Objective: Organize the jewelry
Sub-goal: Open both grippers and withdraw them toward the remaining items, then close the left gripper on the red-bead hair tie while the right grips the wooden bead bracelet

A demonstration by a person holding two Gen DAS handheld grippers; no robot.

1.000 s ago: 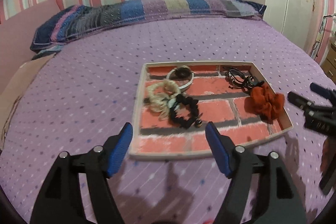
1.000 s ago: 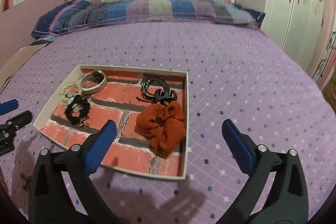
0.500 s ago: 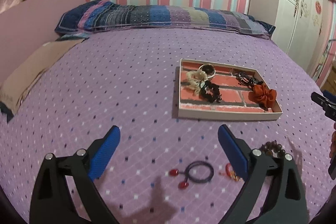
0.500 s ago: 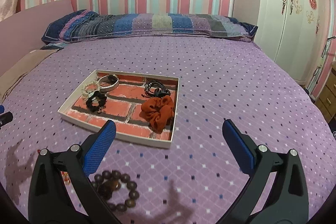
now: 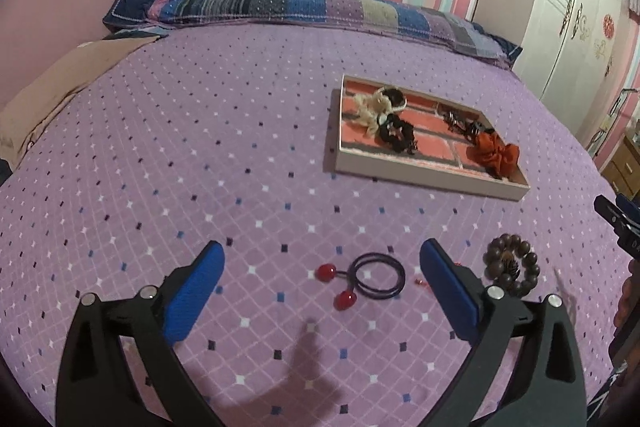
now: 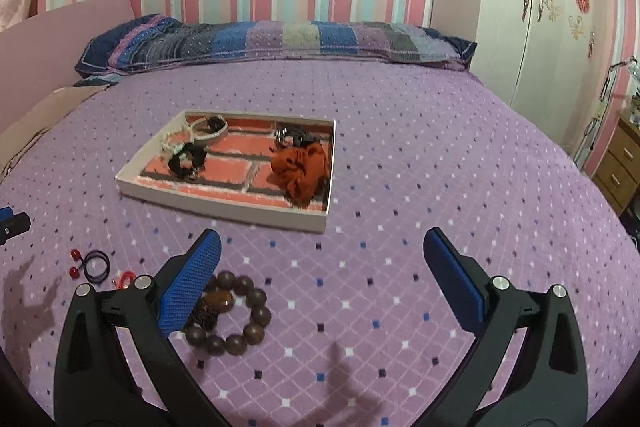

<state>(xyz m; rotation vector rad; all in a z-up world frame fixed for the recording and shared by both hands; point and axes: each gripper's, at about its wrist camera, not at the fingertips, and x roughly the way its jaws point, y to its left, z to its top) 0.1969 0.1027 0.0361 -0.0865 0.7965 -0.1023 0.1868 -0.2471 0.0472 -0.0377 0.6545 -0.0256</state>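
Left gripper (image 5: 320,277) opening wide, its jaws framing the hair tie (image 5: 368,277) untouched; right gripper (image 6: 322,269) wide, empty, its left finger (image 6: 190,283) hiding part of the bead bracelet (image 6: 232,315); tray (image 6: 224,205) mid-frame; small red item (image 6: 125,277) indistinct.

A shallow white-walled tray (image 5: 420,169) with a red brick-pattern floor is laid flat on the bed. Inside it, a cream scrunchie (image 5: 370,107) and a black scrunchie (image 5: 398,134) are grouped at the left, a tangle of dark hair ties (image 5: 460,119) at the back right, and an orange scrunchie (image 5: 494,153) at the right. Outside the tray, nearer the cameras, a dark hair tie with two red beads (image 5: 370,279) and a brown wooden bead bracelet (image 6: 228,311) are seen lying flat, apart from each other.
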